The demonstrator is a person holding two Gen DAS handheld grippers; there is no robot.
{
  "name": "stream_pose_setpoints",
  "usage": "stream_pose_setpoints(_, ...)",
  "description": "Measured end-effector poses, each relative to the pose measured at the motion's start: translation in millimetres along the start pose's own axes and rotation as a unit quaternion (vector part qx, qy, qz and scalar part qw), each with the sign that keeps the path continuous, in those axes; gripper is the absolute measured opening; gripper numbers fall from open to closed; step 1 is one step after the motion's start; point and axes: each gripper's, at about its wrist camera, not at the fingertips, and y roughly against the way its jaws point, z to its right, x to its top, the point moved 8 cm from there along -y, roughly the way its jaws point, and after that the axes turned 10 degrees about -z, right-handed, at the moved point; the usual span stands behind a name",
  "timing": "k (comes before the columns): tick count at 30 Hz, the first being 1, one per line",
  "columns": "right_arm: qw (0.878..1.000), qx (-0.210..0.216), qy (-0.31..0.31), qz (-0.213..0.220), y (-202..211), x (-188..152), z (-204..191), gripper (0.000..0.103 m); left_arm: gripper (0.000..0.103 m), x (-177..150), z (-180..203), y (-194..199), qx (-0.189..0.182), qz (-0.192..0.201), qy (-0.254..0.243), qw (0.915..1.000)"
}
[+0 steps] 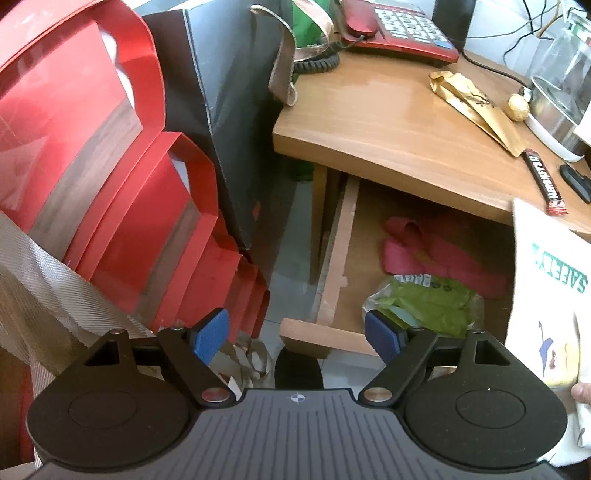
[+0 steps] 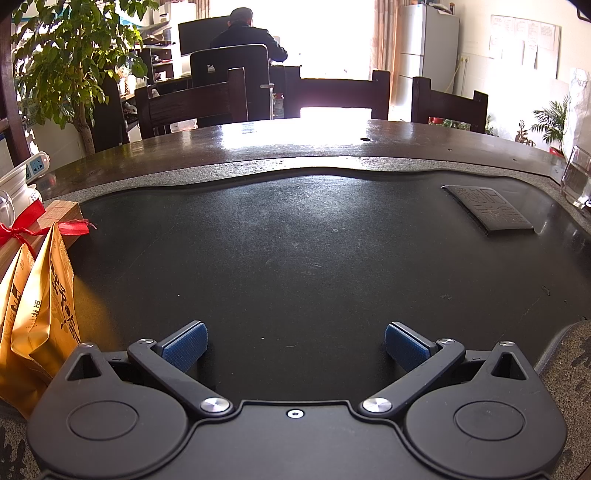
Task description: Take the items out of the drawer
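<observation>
In the left wrist view an open wooden drawer [image 1: 338, 258] sticks out under a small wooden desk [image 1: 388, 122]. Inside lie a pink cloth [image 1: 439, 251] and a crumpled green plastic bag [image 1: 428, 302]. My left gripper [image 1: 295, 332] is open and empty, held above the drawer's front left corner. A white "SAFETY" bag [image 1: 546, 295] hangs at the right, with a fingertip at its lower edge. In the right wrist view my right gripper [image 2: 293, 347] is open and empty over a dark stone tea tray [image 2: 295, 240].
Red gift bags [image 1: 92, 166] and a black bag [image 1: 236, 129] stand left of the drawer. The desk holds a red telephone [image 1: 399, 26], a gold packet [image 1: 476, 107], a chocolate bar [image 1: 545, 181] and a kettle [image 1: 561, 92]. Gold tea pouches [image 2: 40, 317] and a ribboned box [image 2: 59, 214] sit at the tray's left, a glass [image 2: 576, 177] at its right.
</observation>
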Motion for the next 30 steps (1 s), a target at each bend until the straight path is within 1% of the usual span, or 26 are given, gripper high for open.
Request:
stream_pose_setpoints(9,1.0,0.0,0.0,0.0,0,0,0,0.103,0.084,-4,5,0,-0.009,-0.003,-0.005,0.9999)
stream_pose_setpoints(14,1.0,0.0,0.0,0.0,0,0,0,0.103,0.084,-6,16,2,-0.017,-0.004,-0.023,0.9996)
stream_pose_setpoints(17,1.0,0.0,0.0,0.0,0,0,0,0.103,0.084,-5,28,8,-0.031,0.003,-0.036,0.9989)
stream_pose_setpoints(21,1.0,0.0,0.0,0.0,0,0,0,0.103,0.084,-9,42,15,-0.032,0.009,-0.056,0.9978)
stream_pose_setpoints(30,1.0,0.0,0.0,0.0,0,0,0,0.103,0.084,-19,62,38,-0.043,0.024,-0.068,0.9965)
